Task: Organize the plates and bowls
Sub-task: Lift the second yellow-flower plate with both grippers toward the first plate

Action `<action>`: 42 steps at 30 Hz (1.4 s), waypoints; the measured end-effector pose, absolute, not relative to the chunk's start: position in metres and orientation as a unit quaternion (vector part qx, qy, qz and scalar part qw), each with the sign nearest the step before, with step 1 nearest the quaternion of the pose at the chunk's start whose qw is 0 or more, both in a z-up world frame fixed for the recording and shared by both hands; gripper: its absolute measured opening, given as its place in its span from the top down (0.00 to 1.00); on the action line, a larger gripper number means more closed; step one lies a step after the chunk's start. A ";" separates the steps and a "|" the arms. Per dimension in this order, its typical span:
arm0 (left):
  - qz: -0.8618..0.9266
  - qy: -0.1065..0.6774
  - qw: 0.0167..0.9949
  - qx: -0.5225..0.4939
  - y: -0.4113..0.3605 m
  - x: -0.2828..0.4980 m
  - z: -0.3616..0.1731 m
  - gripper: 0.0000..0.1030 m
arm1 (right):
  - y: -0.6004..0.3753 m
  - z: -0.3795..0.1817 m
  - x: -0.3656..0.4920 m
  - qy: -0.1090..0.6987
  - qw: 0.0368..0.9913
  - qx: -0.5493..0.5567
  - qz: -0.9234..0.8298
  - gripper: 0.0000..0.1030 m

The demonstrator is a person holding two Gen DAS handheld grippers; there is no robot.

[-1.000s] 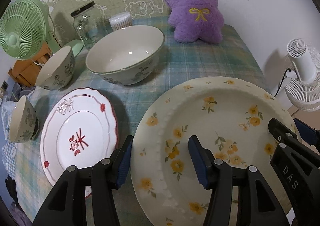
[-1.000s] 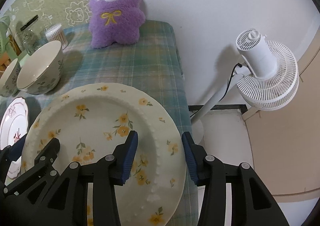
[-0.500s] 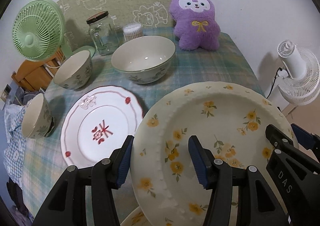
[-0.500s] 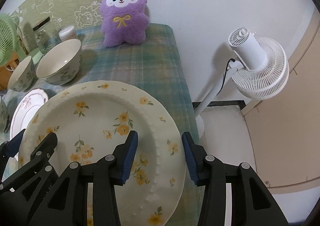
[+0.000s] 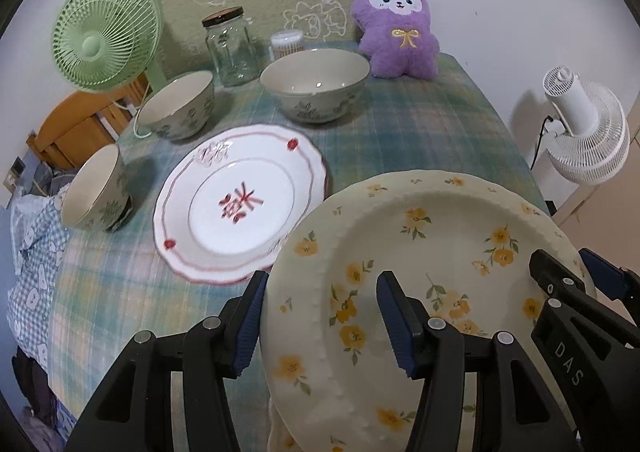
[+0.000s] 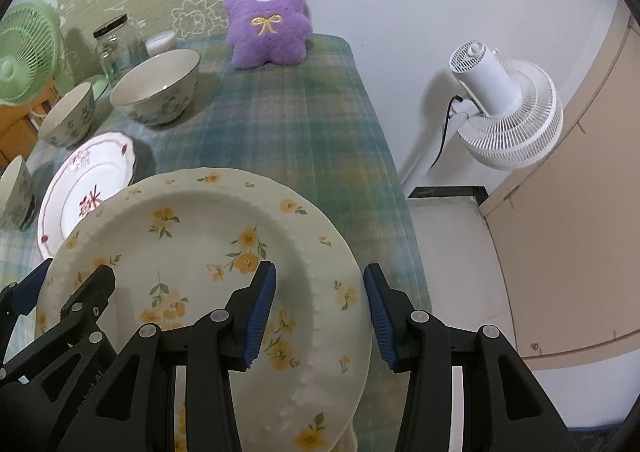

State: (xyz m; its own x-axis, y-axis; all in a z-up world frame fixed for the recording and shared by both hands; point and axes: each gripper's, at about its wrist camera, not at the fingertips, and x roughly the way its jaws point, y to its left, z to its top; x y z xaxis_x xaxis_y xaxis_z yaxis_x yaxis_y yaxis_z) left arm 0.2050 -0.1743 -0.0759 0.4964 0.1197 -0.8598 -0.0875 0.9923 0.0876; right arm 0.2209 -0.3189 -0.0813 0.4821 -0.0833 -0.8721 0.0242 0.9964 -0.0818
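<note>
On the plaid tablecloth (image 5: 400,140) three bowls sit empty; both grippers' jaws straddle the yellow-flowered plate (image 5: 432,252), grip unclear.

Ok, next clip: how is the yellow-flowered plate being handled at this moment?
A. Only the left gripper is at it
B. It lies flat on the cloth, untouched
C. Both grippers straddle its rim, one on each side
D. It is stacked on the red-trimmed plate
C: the left gripper straddles the left rim of the yellow-flowered plate and the right gripper its right rim, while the red-trimmed plate lies apart on the cloth.
</note>
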 end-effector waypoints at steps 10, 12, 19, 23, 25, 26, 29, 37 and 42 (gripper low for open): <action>0.046 0.494 0.868 0.022 -0.166 0.173 -0.076 0.46 | -0.309 -0.082 0.185 0.508 0.860 -0.028 -0.047 0.52; 0.041 0.496 0.867 0.022 -0.165 0.168 -0.077 0.46 | -0.310 -0.082 0.178 0.509 0.859 -0.027 -0.051 0.52; 0.025 0.504 0.863 0.027 -0.169 0.152 -0.085 0.46 | -0.312 -0.091 0.160 0.517 0.853 -0.026 -0.066 0.52; 0.020 0.507 0.861 0.033 -0.171 0.145 -0.089 0.46 | -0.313 -0.096 0.152 0.521 0.850 -0.027 -0.071 0.52; 0.020 0.508 0.861 0.034 -0.173 0.143 -0.090 0.46 | -0.314 -0.097 0.150 0.521 0.850 -0.028 -0.072 0.52; 0.020 0.507 0.861 0.036 -0.174 0.142 -0.091 0.46 | -0.315 -0.099 0.149 0.523 0.849 -0.028 -0.073 0.52; 0.020 0.507 0.860 0.046 -0.179 0.137 -0.095 0.46 | -0.318 -0.103 0.146 0.526 0.847 -0.028 -0.073 0.52; 0.022 0.516 0.855 0.048 -0.185 0.132 -0.107 0.46 | -0.327 -0.112 0.141 0.534 0.842 -0.017 -0.074 0.52; 0.027 0.512 0.856 0.067 -0.192 0.132 -0.110 0.44 | -0.331 -0.117 0.142 0.538 0.840 0.000 -0.069 0.52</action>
State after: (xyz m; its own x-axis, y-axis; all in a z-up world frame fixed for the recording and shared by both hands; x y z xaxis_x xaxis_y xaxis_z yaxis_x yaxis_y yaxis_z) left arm 0.1318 -0.1917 -0.1098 0.4742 0.1137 -0.8730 0.0225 0.9897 0.1412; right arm 0.1420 -0.3309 -0.1167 0.4118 -0.1162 -0.9038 0.1159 0.9905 -0.0745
